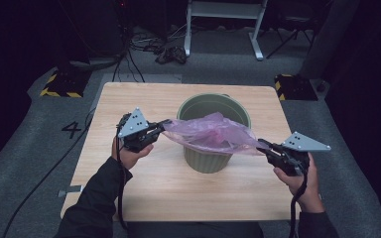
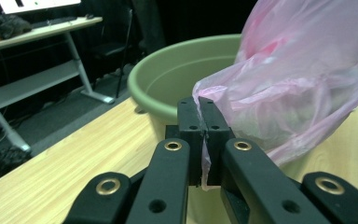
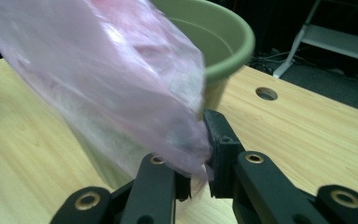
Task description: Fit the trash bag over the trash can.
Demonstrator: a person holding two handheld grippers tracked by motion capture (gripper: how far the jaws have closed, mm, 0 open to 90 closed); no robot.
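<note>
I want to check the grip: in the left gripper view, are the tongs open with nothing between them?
No, the left tongs are closed on an edge of the pink plastic bag beside the green bucket.

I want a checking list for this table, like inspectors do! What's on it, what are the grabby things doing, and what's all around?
Surface: light wooden table, with a round hole near the bucket in the right gripper view.
Job's things: thin pink plastic bag stretched across the front rim of the round green plastic bucket.
Clutter: nothing seen.
Grippers: left gripper shut on one end of the bag; right gripper shut on the other end.
Cables: a black cable trails from the left gripper, another from the right; loose wires lie on the floor behind.
Surroundings: grey carpet, white desk frame, yellow-black striped blocks.
</note>
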